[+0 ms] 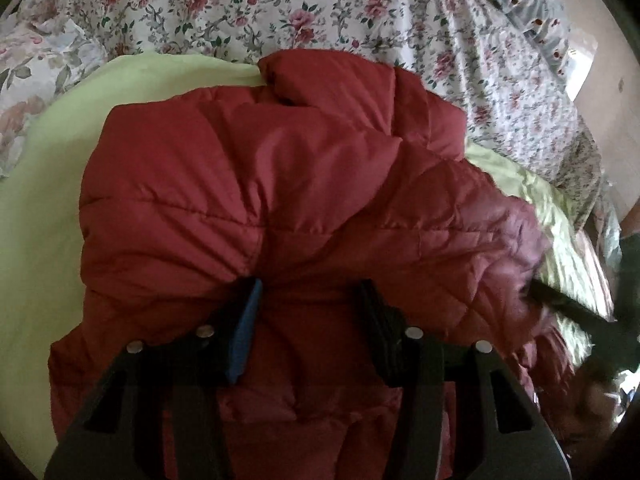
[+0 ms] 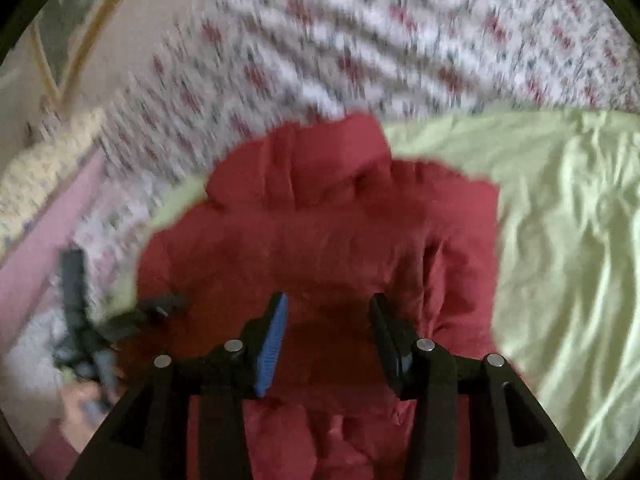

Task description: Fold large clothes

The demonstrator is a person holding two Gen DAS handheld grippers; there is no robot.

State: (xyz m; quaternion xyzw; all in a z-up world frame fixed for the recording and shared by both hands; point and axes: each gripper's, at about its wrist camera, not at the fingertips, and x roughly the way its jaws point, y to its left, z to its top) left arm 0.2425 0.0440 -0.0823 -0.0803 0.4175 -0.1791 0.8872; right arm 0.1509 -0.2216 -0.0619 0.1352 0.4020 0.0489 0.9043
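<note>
On the bed, over a light green sheet (image 1: 48, 208), lies the red quilted jacket (image 1: 248, 184), and this is the large garment I must fold. Under the green sheet is a floral bedcover (image 1: 240, 4).

The jacket is already bunched into a thick pile, with one padded part turned over the rest, so I judge that the folding is in the middle and not at the beginning. It is not yet a neat packet: the edges are uneven and the top layer stands up in a hump.

My left gripper (image 1: 310, 300) is low over the near edge of the jacket. Its fingers are apart, and the red cloth shows between them; the folds gather toward the blue pad, but I cannot tell for sure if the fingers touch the cloth or only hover close above it. My right gripper (image 2: 326, 316) is over the other side of the same jacket (image 2: 320, 216), and its fingers are also apart, with nothing clamped. The right view is blurred, so I cannot read fine details there.

For the next move, I think both grippers need to close on the near hem at two separated places, then lift it together and carry it over the hump. The padding is slippery and springy, so a shallow pinch could slip.
</note>
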